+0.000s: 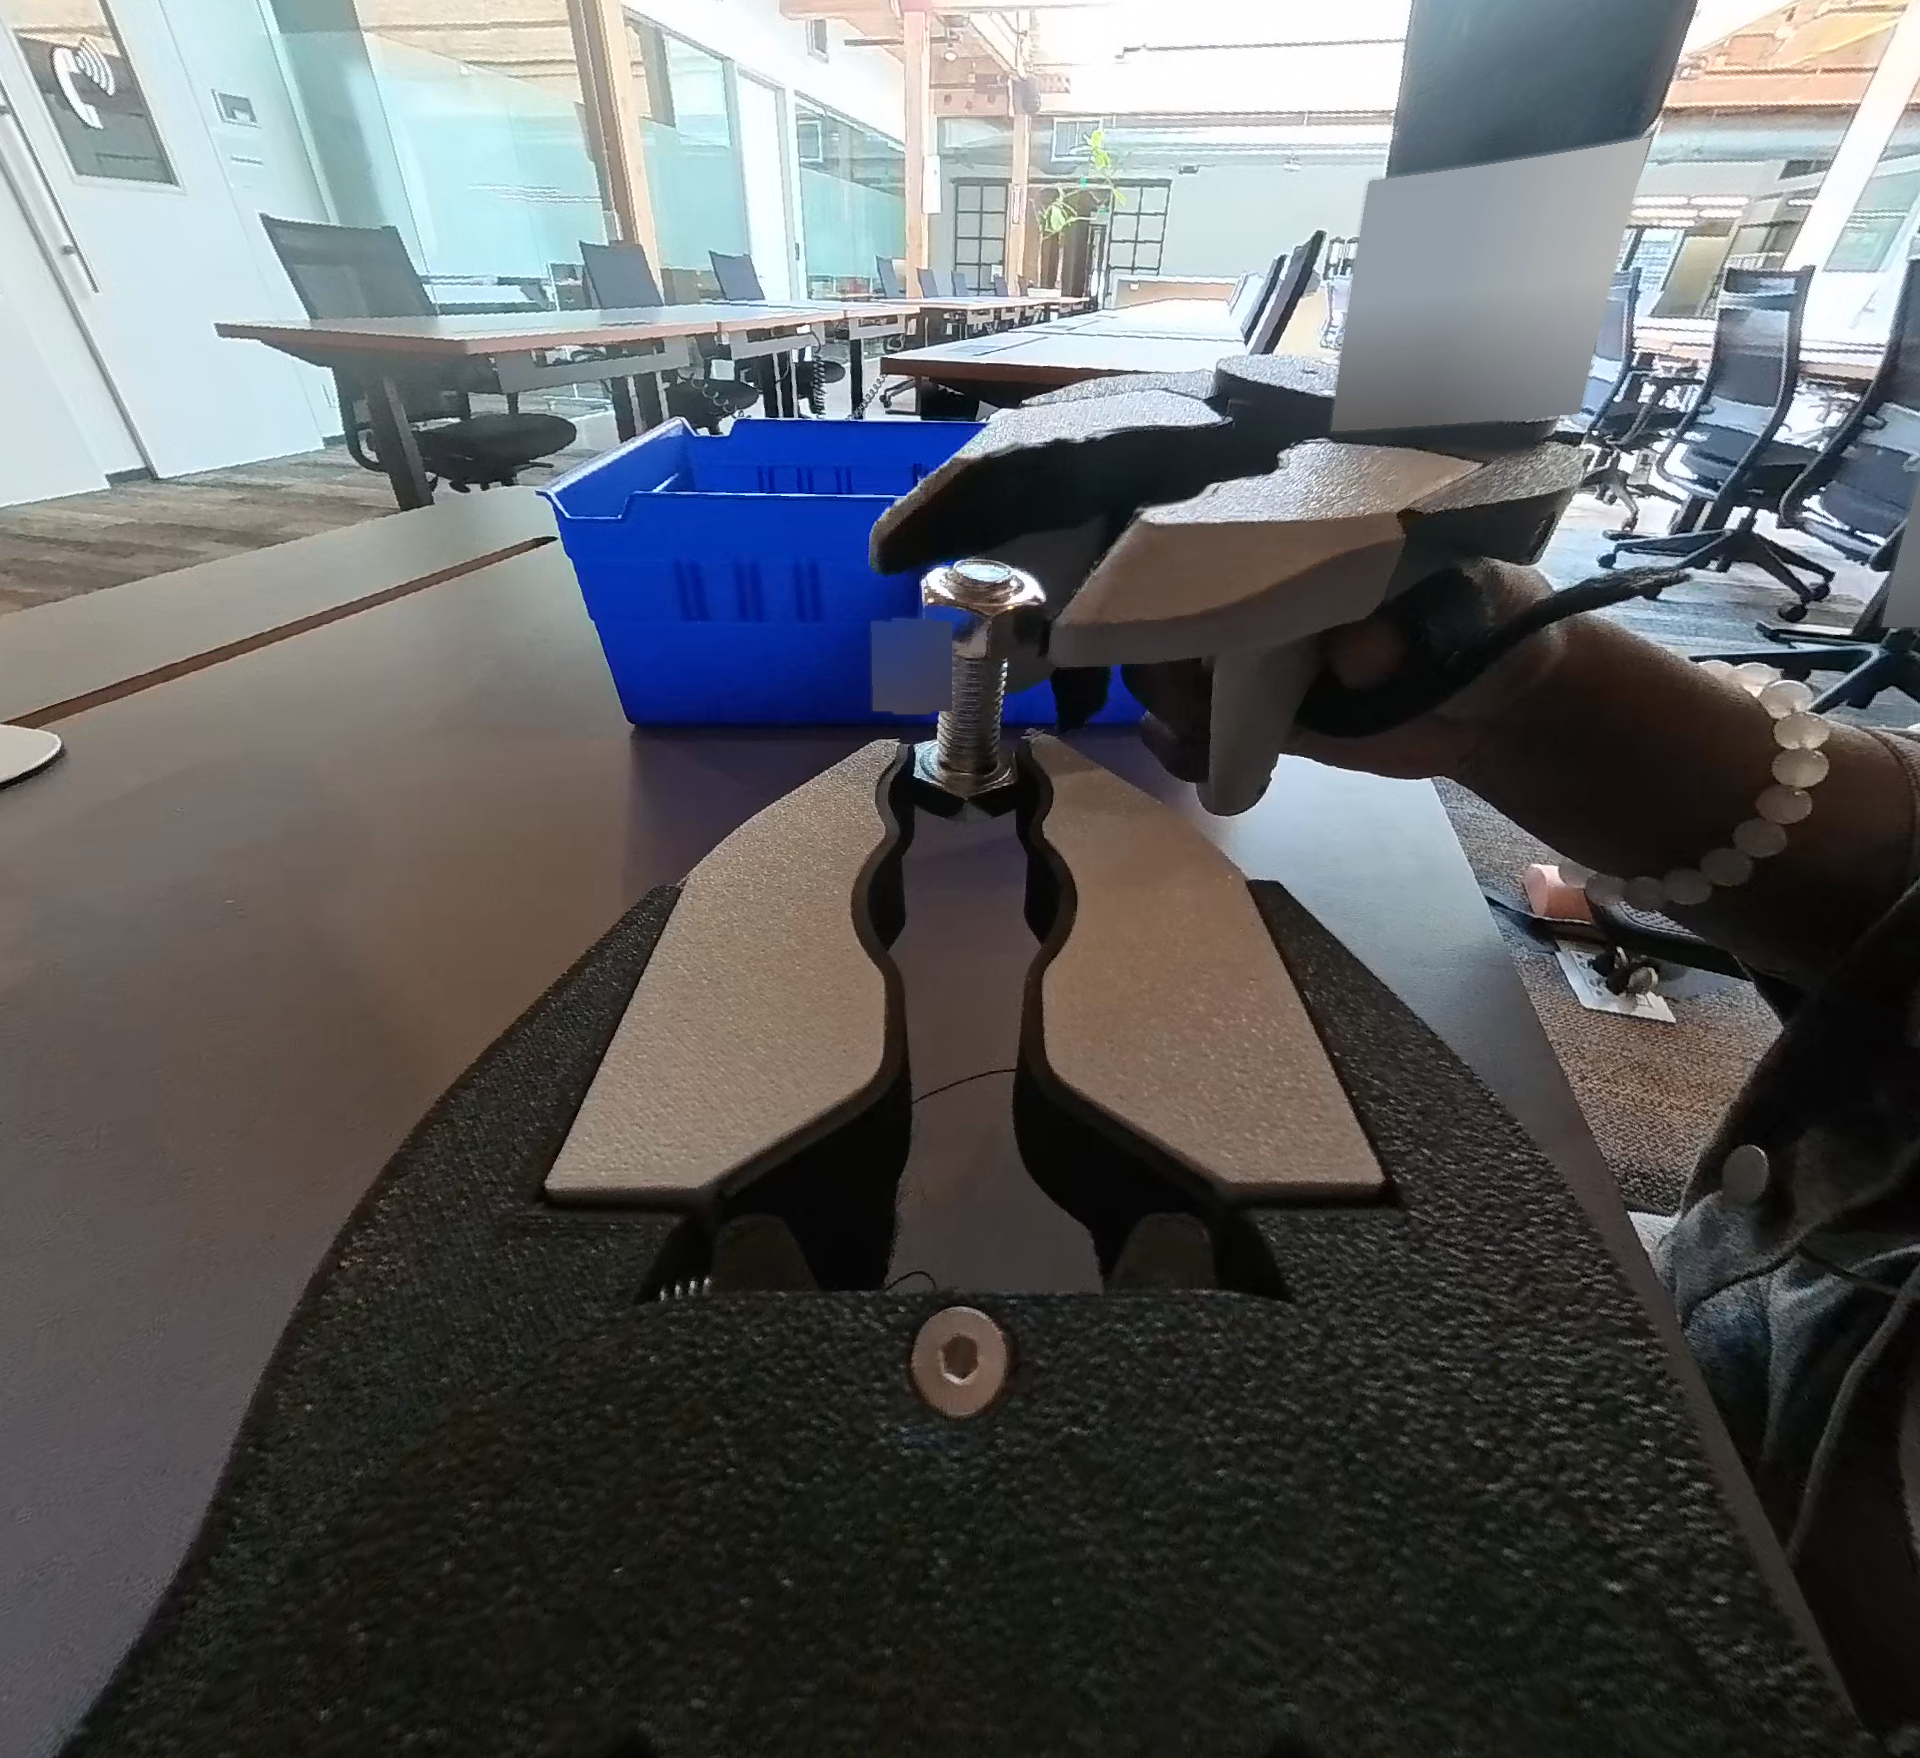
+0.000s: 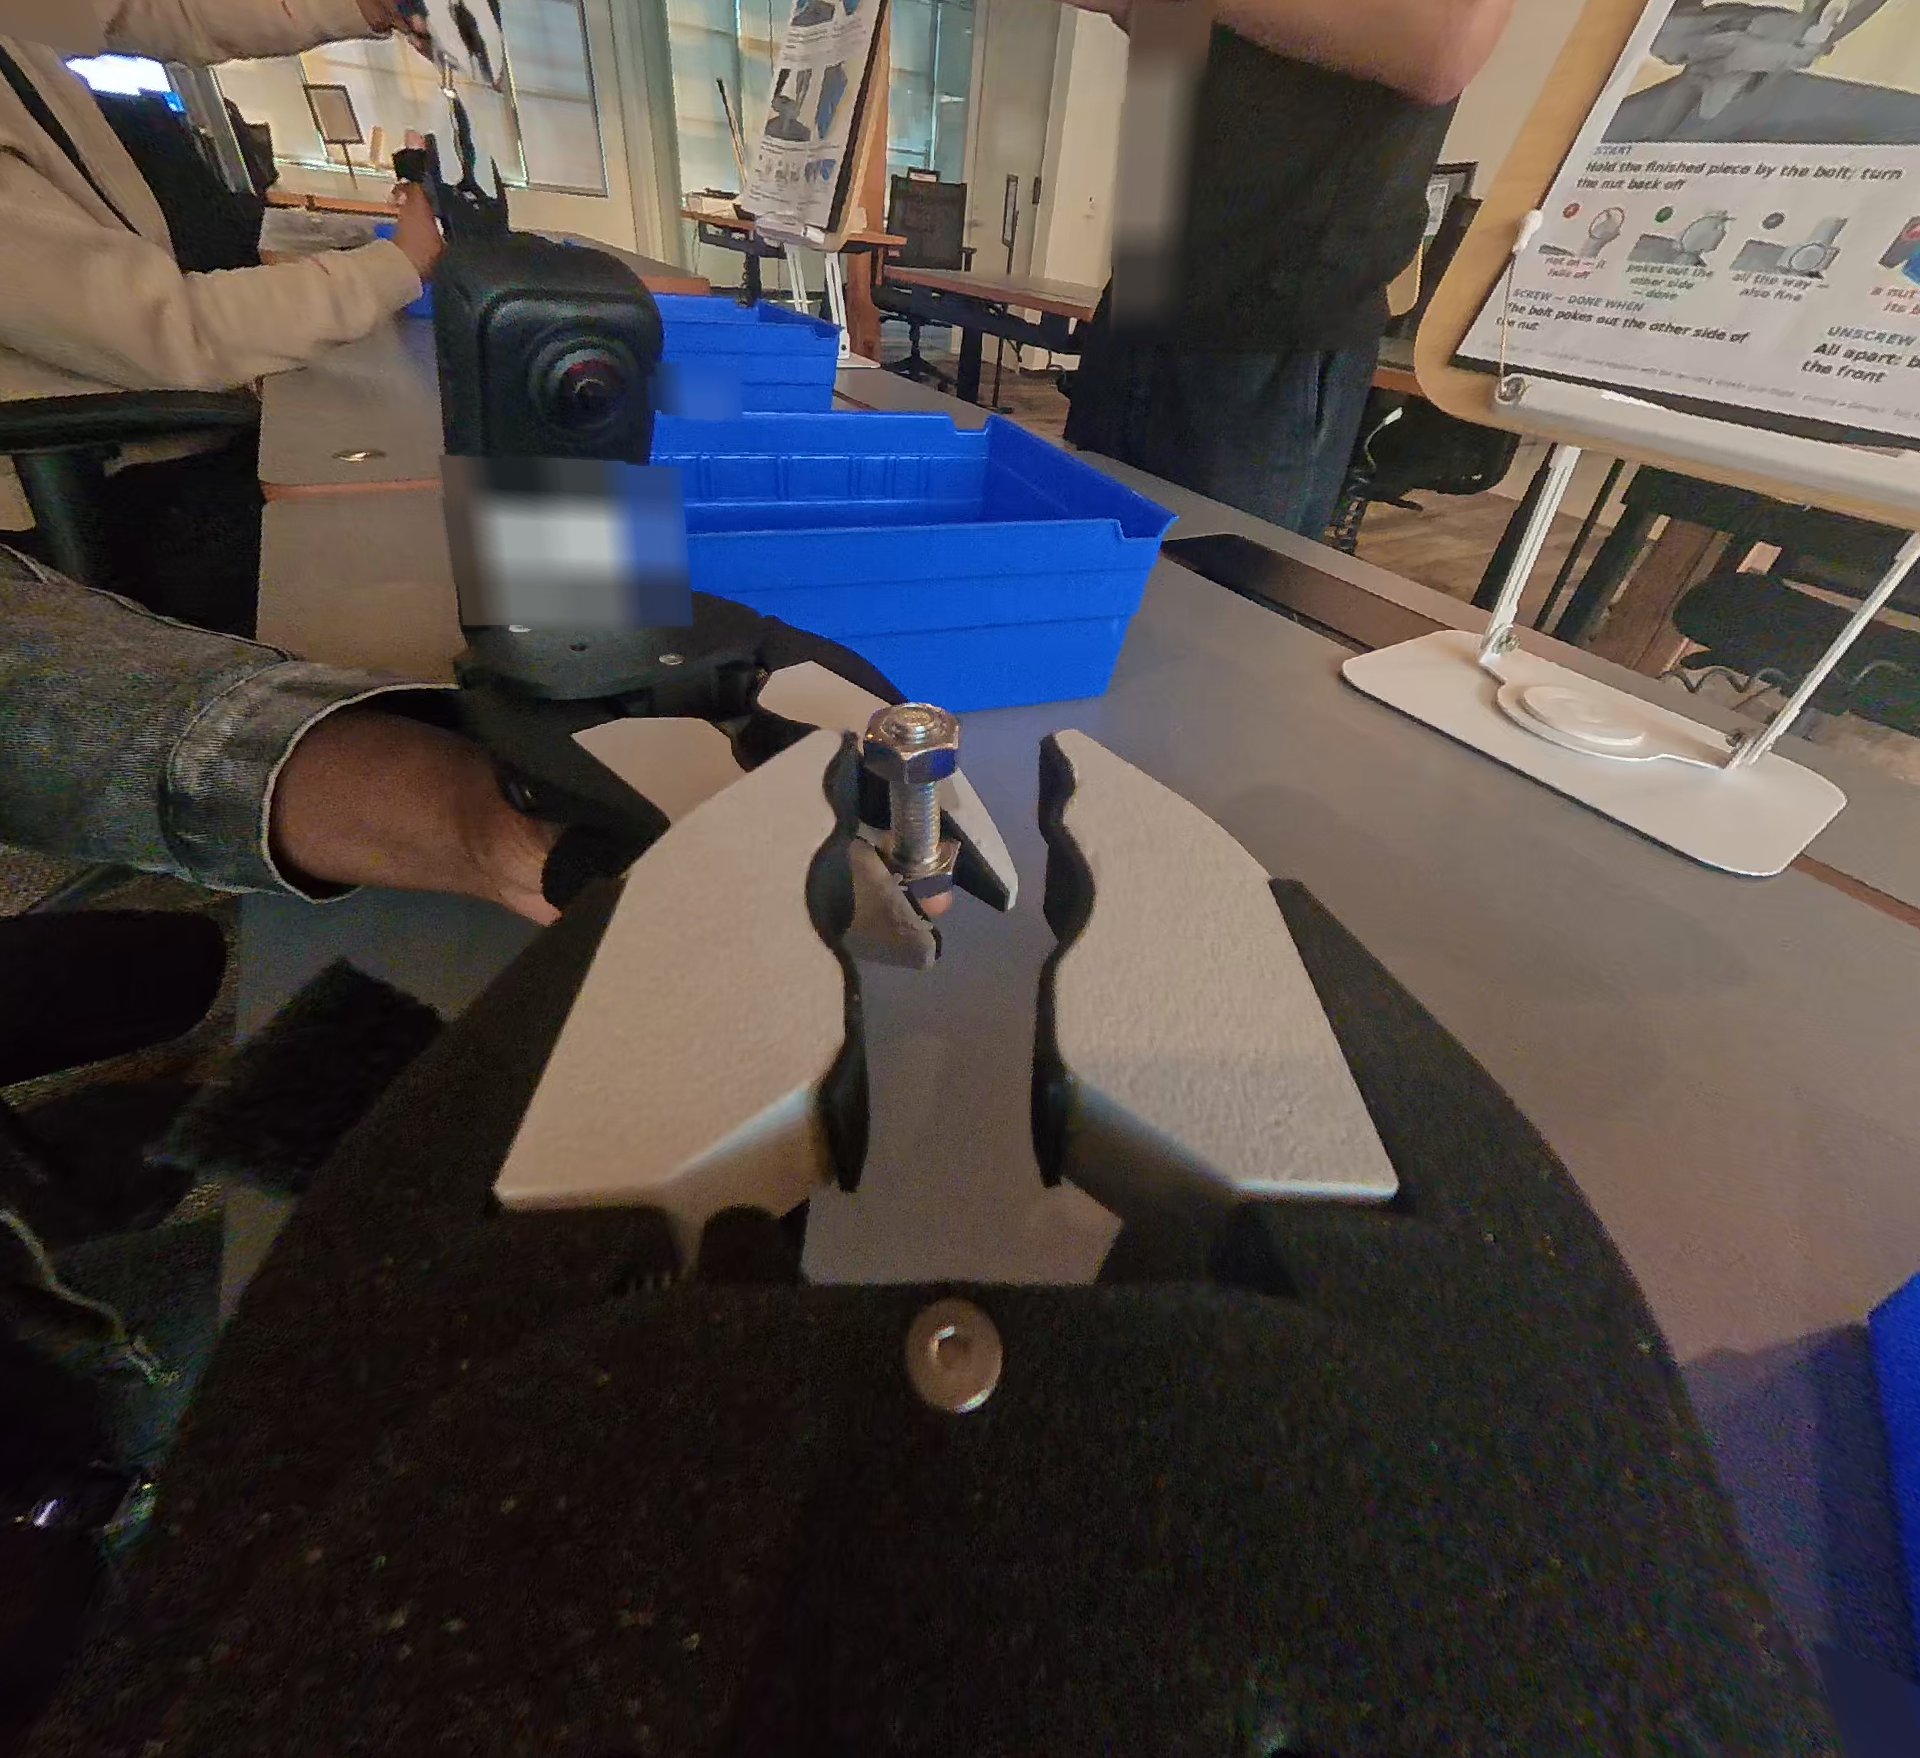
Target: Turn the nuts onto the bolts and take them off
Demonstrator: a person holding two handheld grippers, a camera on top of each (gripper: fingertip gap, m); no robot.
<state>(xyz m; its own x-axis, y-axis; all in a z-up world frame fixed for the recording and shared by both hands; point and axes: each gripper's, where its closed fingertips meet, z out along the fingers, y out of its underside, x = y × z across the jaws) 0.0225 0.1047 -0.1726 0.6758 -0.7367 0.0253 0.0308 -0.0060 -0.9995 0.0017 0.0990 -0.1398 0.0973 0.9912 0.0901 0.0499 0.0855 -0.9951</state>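
Left claw [image 1: 961,763] pinching nut [image 1: 961,781] on upright bolt [image 1: 971,669]; right claw [image 2: 940,763] spread around bolt head.

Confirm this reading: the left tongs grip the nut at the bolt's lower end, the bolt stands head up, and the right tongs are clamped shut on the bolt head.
Not quite. The right tongs are open: in the right wrist view the bolt stands in the gap beside one finger. The left tongs do grip the nut, head up.
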